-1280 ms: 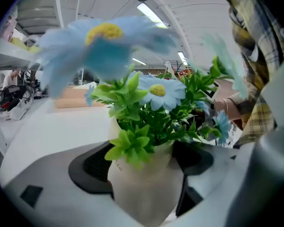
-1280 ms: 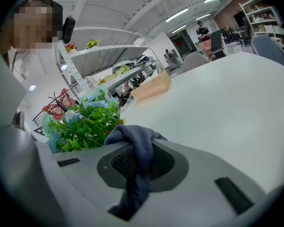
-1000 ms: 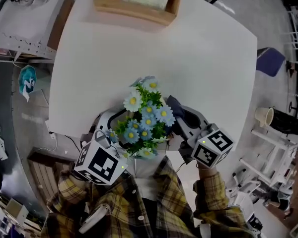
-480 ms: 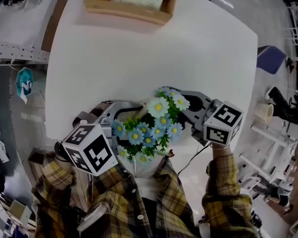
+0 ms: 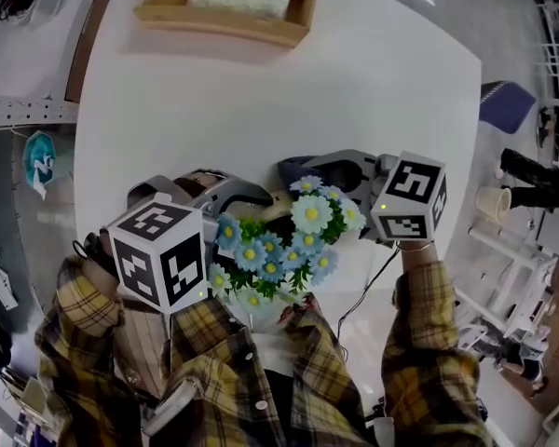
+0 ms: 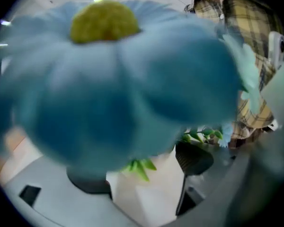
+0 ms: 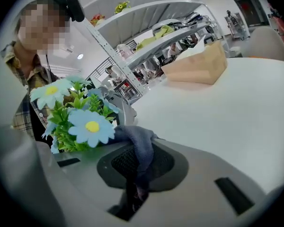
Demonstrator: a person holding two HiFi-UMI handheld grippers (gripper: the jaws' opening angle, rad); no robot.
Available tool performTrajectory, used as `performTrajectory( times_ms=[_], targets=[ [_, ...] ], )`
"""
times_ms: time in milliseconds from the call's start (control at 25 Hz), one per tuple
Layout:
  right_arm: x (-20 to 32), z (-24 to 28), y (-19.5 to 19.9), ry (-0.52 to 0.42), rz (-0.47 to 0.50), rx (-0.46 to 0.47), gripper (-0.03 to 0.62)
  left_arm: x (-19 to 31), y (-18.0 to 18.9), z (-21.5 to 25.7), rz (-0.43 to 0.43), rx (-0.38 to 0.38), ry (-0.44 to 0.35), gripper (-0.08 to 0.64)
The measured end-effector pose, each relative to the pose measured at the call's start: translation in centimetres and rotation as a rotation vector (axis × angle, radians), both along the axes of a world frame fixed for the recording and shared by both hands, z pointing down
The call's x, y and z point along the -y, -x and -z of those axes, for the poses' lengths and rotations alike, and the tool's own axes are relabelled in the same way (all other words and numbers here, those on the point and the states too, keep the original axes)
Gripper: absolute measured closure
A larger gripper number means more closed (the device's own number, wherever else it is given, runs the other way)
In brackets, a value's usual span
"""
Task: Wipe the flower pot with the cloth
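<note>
A white flower pot (image 6: 149,193) with blue and white daisies (image 5: 278,242) is held over the near edge of the white table (image 5: 354,91). My left gripper (image 5: 245,200) is shut on the pot, which sits between its two dark pads (image 6: 193,157); a big blue flower (image 6: 109,79) fills most of the left gripper view. In the head view the daisies hide the pot. My right gripper (image 5: 305,171) is shut on a dark grey-blue cloth (image 7: 137,143), which hangs from its jaws just beyond the flowers (image 7: 80,115).
A wooden tray (image 5: 224,21) with a white folded item stands at the table's far edge. Right of the table are a blue stool (image 5: 505,110) and a paper cup (image 5: 492,214). My checked shirt (image 5: 261,380) is right below the pot.
The right gripper with the cloth has swung from the flowers' right side round to their far side. The left gripper and the pot have shifted left and turned.
</note>
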State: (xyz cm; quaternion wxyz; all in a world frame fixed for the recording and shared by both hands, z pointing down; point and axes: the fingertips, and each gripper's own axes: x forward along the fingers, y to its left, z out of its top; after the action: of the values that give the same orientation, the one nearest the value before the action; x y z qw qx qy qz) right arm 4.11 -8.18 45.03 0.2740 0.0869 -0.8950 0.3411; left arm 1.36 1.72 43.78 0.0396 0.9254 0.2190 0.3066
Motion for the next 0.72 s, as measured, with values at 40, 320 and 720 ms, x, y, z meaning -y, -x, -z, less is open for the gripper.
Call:
performTrajectory(
  times_ms=[40,320,720],
  targets=[
    [0.1,0.0,0.0,0.002,-0.002,-0.001,0.566,0.0,-0.1,0.1,0.007,0.001,0.002,0.144],
    [0.1,0.4,-1.4,-0.016,-0.089,0.006,0.566,0.4,1.0,0.3,0.277,-0.027,0.01,0.144],
    [-2.6,0.4,-4.0,-0.033,-0.401,-0.006,0.566,-1.7,5.1,-0.2,0.81,-0.012,-0.05,0.145]
  ],
)
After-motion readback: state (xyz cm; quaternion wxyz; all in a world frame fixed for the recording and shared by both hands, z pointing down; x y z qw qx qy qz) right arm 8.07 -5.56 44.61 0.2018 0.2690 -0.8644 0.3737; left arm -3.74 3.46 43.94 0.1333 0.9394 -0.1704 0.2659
